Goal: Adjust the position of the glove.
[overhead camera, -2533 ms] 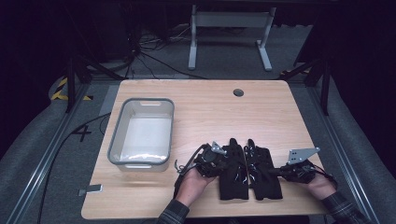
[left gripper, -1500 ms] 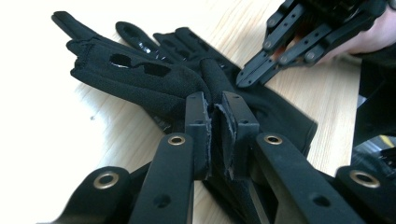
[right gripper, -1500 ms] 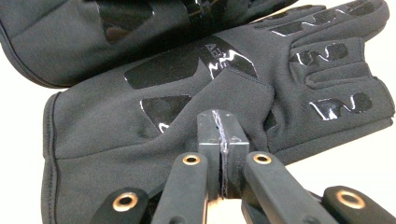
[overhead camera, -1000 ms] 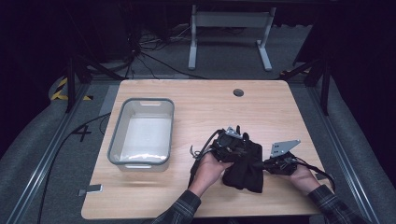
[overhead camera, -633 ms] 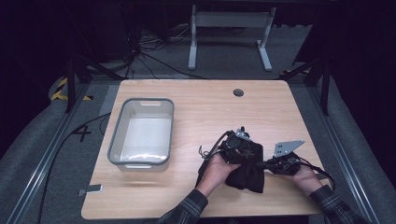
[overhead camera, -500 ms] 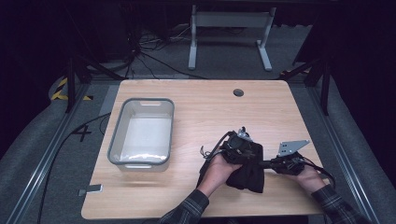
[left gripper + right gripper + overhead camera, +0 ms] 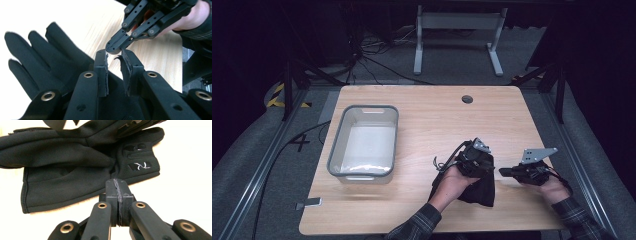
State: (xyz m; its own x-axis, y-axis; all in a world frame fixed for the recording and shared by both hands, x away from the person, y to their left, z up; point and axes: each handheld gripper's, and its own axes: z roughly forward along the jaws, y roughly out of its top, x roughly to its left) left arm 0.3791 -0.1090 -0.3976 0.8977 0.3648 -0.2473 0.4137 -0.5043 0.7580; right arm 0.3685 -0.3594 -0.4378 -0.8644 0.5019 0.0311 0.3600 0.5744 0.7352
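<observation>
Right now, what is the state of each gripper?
Left gripper: jaws have just been opening, a narrow gap, nothing pinched, above the gloves.
Right gripper: shut, empty, tips beside the gloves.

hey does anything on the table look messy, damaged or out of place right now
Mostly tidy. The black gloves lie folded in a bunched heap rather than flat. The pads on the left gripper look frayed at their edges; its fingers have just been opening, with nothing pressed between them. The grey bin sits square and empty.
</observation>
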